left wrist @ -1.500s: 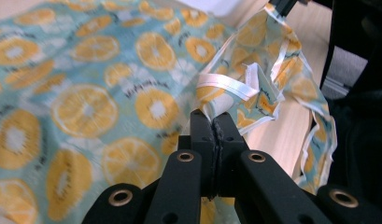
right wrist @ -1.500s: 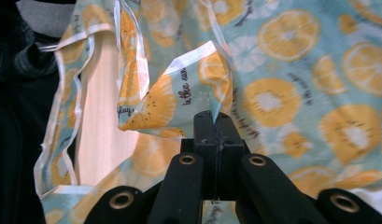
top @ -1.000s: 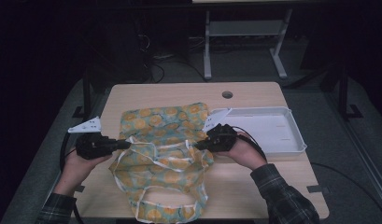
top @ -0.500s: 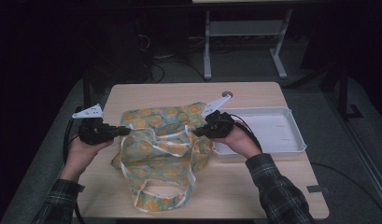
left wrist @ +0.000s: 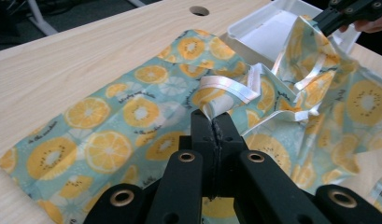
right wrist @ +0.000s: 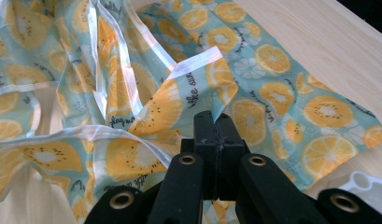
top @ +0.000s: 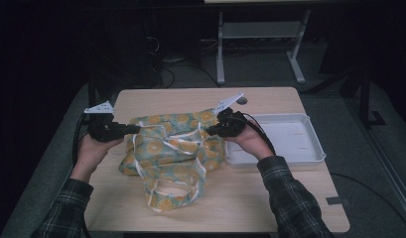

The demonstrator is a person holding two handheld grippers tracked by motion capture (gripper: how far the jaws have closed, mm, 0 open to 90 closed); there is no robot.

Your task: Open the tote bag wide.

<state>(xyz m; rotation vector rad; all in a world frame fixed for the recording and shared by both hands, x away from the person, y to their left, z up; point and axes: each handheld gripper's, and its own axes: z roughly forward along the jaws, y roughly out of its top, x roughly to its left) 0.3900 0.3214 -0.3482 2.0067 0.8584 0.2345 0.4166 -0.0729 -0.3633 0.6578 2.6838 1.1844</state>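
A teal cloth printed with orange slices (top: pixel 170 146), edged and tied with white ribbon, lies bunched on the wooden table (top: pixel 270 198). My left gripper (top: pixel 137 129) is shut on the cloth's left edge; in the left gripper view its jaws pinch a white ribbon hem (left wrist: pixel 215 122). At the right, my right gripper (top: pixel 209 132) is shut on the cloth's right edge, and the right gripper view shows the printed fabric (right wrist: pixel 179 100) pinched between its jaws (right wrist: pixel 215 122). Both held edges are lifted off the table. A ribbon loop (top: pixel 169 194) trails toward the front.
A white shallow tray (top: pixel 290 139) sits on the table right of the cloth, close behind my right hand. A round cable hole (top: pixel 241 100) lies near the table's far edge. A metal table frame (top: pixel 255 34) stands on the dark floor beyond.
Both grippers have risen and moved apart and away from me, pulling the cloth's two edges up and outward; the cloth has shifted toward the table's far side.
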